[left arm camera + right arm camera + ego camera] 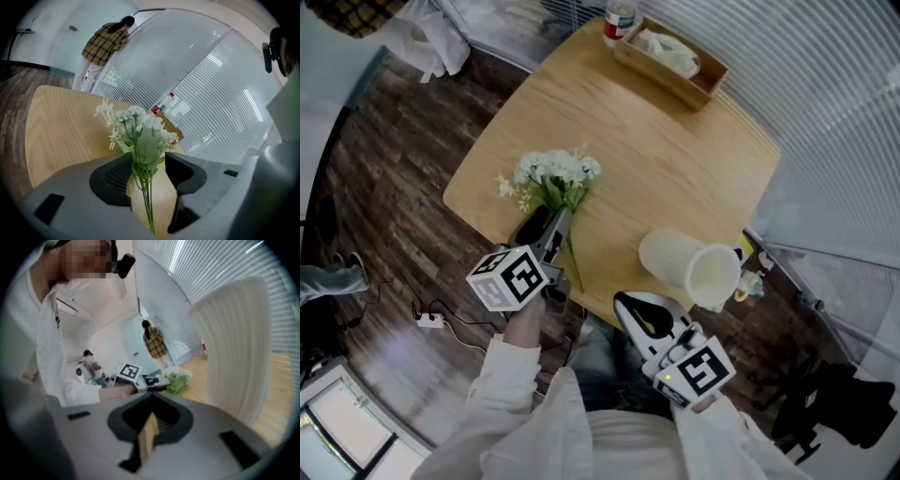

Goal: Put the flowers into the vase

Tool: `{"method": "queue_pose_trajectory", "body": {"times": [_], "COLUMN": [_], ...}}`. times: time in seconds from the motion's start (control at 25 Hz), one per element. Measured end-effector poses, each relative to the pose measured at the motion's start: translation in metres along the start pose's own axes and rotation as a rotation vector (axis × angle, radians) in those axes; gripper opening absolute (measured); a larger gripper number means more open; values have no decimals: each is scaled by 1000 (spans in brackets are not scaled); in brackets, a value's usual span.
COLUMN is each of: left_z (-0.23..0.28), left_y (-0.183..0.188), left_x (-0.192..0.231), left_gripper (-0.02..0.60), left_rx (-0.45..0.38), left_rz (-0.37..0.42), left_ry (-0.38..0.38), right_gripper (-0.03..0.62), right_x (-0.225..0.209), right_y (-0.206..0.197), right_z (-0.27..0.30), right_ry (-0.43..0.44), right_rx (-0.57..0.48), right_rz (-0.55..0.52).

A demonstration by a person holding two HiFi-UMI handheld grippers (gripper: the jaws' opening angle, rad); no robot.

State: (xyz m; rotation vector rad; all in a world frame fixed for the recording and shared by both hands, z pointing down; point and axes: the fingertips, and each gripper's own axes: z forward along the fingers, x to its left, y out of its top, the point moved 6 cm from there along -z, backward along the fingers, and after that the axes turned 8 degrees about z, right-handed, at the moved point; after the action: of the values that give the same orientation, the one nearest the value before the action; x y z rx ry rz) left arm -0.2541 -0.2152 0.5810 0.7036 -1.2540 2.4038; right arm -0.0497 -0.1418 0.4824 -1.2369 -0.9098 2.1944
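A bunch of white flowers (555,176) with green stems lies on the round wooden table (656,159). My left gripper (546,228) reaches over the stems from the near left. In the left gripper view the flowers (140,133) have their stems between the jaws, and the pads stand clear of them, so the gripper is open. A white ribbed vase (689,265) is near the table's front edge, its mouth turned to the lower right; I cannot tell whether it stands or lies. My right gripper (639,317) sits just below it, apart from it, jaws together. The vase (236,343) fills the right of that view.
A wooden tray (673,73) with white cloth and a bottle (619,19) stand at the table's far edge. A glass wall with blinds (825,84) runs along the right. A person in a plaid shirt (105,41) stands beyond the table. Cables (441,314) lie on the floor.
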Motion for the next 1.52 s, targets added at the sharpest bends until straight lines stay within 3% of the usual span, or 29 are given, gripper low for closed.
{"method": "queue_pose_trajectory", "body": {"times": [0.32, 0.56, 0.76, 0.88, 1.2, 1.52], "left_z": [19, 27, 28, 29, 29, 18], "left_y": [1, 0, -2, -3, -3, -8], "left_x": [12, 8, 9, 6, 5, -5], "left_gripper": [210, 210, 207, 176, 70, 49], "left_rx": [51, 81, 97, 96, 90, 73], "left_rz": [-12, 51, 88, 117, 104, 105], "left_ry": [32, 40, 93, 98, 73, 42], "right_gripper": [12, 12, 12, 12, 12, 12], "right_x": [-8, -8, -6, -4, -3, -3], "right_y": [2, -1, -2, -1, -1, 2], "right_z": [-3, -8, -11, -14, -25, -40], "right_ry": [-22, -24, -27, -22, -30, -45], "right_rx": [-9, -9, -27, -34, -54, -84], "right_rz": [22, 16, 41, 45, 49, 35]}}
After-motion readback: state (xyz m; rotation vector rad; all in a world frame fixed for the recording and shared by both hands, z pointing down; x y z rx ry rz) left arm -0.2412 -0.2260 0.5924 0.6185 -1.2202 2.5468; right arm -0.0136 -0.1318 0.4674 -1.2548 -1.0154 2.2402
